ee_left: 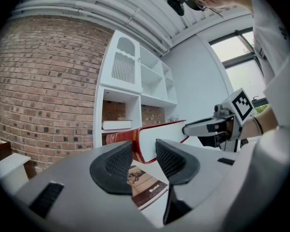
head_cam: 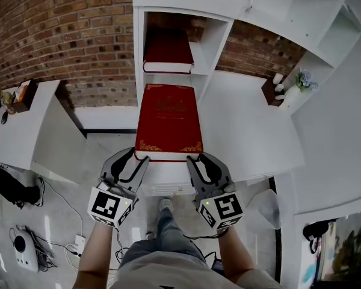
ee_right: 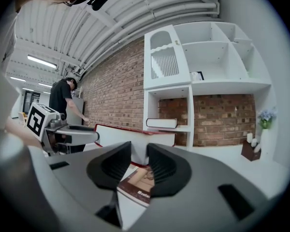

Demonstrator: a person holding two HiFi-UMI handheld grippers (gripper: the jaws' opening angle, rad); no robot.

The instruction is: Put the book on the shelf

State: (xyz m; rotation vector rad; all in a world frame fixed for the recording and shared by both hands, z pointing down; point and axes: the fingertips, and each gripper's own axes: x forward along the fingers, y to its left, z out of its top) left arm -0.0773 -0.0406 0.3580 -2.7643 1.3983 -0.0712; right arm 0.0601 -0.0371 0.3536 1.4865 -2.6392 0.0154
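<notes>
A thick red book (head_cam: 168,120) with gold trim lies flat in the air, in front of the white shelf unit (head_cam: 212,41). My left gripper (head_cam: 138,157) is shut on its near left corner. My right gripper (head_cam: 192,159) is shut on its near right corner. In the left gripper view the red spine (ee_left: 120,137) and white page edge run out from between the jaws (ee_left: 144,161). In the right gripper view the page block (ee_right: 130,138) sits between the pads (ee_right: 139,163). Another dark red book (head_cam: 167,52) lies flat in the shelf's lower compartment.
A booklet (ee_left: 146,186) lies on the white table (head_cam: 246,131) under the held book. A brown holder (head_cam: 271,92) and small flowers (head_cam: 304,80) stand at the right. A side table with a box (head_cam: 21,95) is at the left. A person (ee_right: 63,100) stands far off by the brick wall.
</notes>
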